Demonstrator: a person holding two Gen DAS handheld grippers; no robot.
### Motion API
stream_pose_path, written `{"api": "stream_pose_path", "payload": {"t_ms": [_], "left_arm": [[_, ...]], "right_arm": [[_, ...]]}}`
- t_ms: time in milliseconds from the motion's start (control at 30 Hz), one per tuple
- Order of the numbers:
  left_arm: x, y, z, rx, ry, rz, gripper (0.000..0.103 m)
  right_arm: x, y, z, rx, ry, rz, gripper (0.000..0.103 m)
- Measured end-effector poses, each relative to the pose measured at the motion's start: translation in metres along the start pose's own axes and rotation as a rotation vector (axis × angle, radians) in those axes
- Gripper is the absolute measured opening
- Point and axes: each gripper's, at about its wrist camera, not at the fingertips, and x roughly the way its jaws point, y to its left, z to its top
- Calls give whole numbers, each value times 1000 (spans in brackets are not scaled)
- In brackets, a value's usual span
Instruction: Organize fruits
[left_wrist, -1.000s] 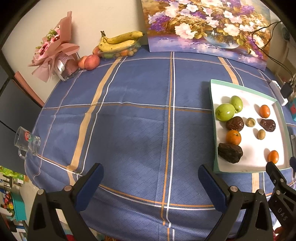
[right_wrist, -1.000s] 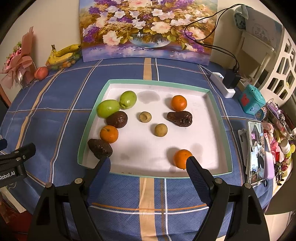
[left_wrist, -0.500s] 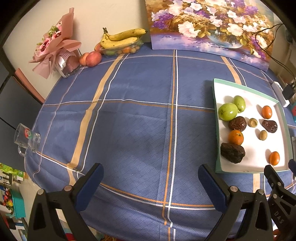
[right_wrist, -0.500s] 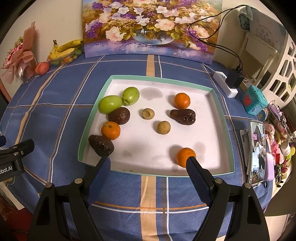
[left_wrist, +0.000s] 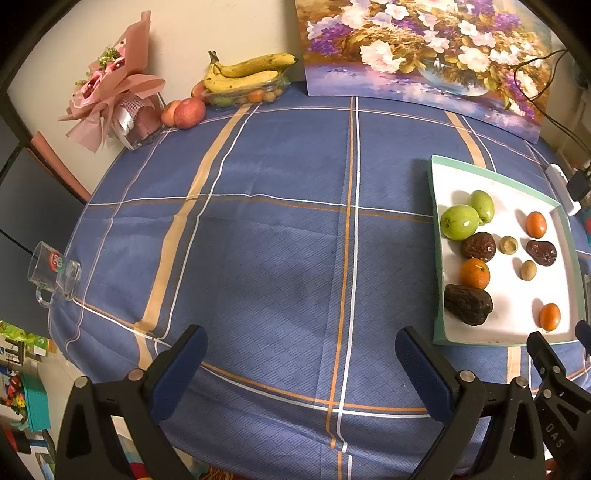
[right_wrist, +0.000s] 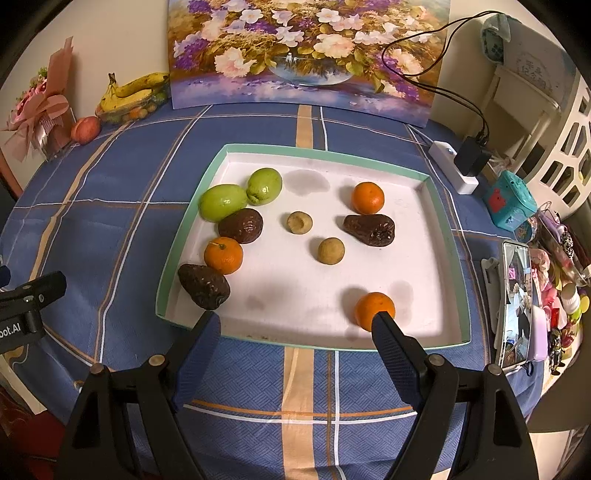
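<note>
A: Right, tray (right_wrist: 192, 206) first. White floor, green rim, on the blue checked cloth of the counter (left_wrist: 280, 236).

B: Contents?

A: Two green fruits (right_wrist: 223, 202) touching at the far left corner. A dark wrinkled fruit (right_wrist: 241, 225) just beside them, then an orange (right_wrist: 223, 255), then another dark fruit (right_wrist: 204, 285) by the near rim. That makes a line down the left side.

B: And the rest?

A: Scattered. Two small tan round fruits (right_wrist: 331, 251) mid-tray, a third dark fruit (right_wrist: 369, 229) to the right, an orange (right_wrist: 367, 198) beyond it, an orange (right_wrist: 373, 309) near the front rim.

B: Grippers?

A: Right gripper (right_wrist: 295, 325) jaws wide, nothing between them, poised over the tray's near edge; one fingertip overlaps that front orange in view, contact unclear. Left gripper (left_wrist: 301, 345) also wide and empty, over bare cloth, tray well to its right.

B: Background?

A: Bananas (left_wrist: 243, 74) and a red apple (left_wrist: 189, 113) by the wall, beside a flower painting (right_wrist: 306, 48).
</note>
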Motion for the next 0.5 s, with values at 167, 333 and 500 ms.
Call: {"api": "stream_pose_path", "payload": {"t_ms": [167,333,500], "left_arm": [[0,1,0,-2,1,1,103],[0,1,0,-2,1,1,103],[0,2,-1,-4,0,2,103]], "right_arm": [[0,0,0,-1,0,0,84],[0,1,0,-1,1,-1,85],[1,1,0,-2,2,-2,85]]}}
